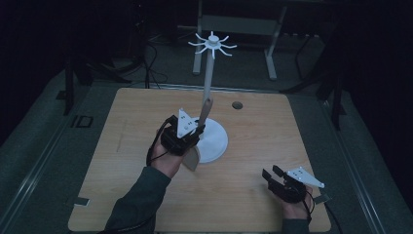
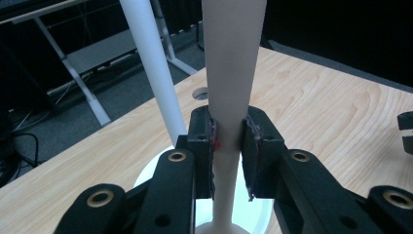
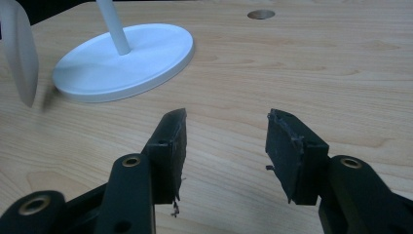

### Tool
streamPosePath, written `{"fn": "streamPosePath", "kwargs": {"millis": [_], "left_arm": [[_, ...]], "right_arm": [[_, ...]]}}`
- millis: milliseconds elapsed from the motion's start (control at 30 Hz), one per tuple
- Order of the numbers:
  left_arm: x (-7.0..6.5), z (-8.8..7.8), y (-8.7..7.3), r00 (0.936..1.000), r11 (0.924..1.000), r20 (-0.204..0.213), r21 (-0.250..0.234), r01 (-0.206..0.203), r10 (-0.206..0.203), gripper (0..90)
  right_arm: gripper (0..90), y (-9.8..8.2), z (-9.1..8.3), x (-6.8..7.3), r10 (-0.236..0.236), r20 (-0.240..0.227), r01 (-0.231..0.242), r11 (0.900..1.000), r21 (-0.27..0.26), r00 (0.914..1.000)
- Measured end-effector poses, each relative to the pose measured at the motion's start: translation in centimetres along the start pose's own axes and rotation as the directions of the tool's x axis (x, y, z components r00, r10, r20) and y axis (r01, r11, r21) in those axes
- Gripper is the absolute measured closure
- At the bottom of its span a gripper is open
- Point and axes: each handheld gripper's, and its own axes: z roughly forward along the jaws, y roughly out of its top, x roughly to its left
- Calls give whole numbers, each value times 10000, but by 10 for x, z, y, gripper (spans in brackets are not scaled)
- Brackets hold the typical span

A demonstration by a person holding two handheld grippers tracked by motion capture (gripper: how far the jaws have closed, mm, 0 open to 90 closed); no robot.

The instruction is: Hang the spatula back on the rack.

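A pale wooden utensil (image 1: 205,111) is held upright beside the pole of a white stand (image 1: 208,73). My left gripper (image 1: 192,134) is shut on its handle (image 2: 229,73), and both pads press the narrow part. The utensil's broad end (image 1: 191,158) hangs just above the table, and the right gripper view has it at the left edge (image 3: 22,53). The stand has a round base (image 1: 216,141) and a ring of hooks (image 1: 213,44) at the top. My right gripper (image 1: 272,174) rests near the front right of the table, open with nothing between its jaws (image 3: 226,141).
The wooden table (image 1: 272,131) has a small round hole (image 1: 237,105) behind the stand. A grey metal frame (image 1: 234,24) stands on the dark floor beyond the table. Bits of tape mark the front corners (image 1: 80,201).
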Motion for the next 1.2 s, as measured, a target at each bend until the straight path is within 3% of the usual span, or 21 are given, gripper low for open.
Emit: {"fn": "streamPosePath", "kwargs": {"millis": [600,1100,1200], "left_arm": [[3,1,11,9995,9996,-168,-88,278,-279,760],[-2,1,27,9956,9985,-830,-374,404,-434,759],[-4,0,33,9923,9980,-1147,-472,423,-475,760]], "right_arm": [[494,0,0,0,-20,-5,20,10000,4,10000],[493,0,0,0,-3,-12,3,10000,6,10000],[494,0,0,0,3,-8,-3,10000,5,10000]]}}
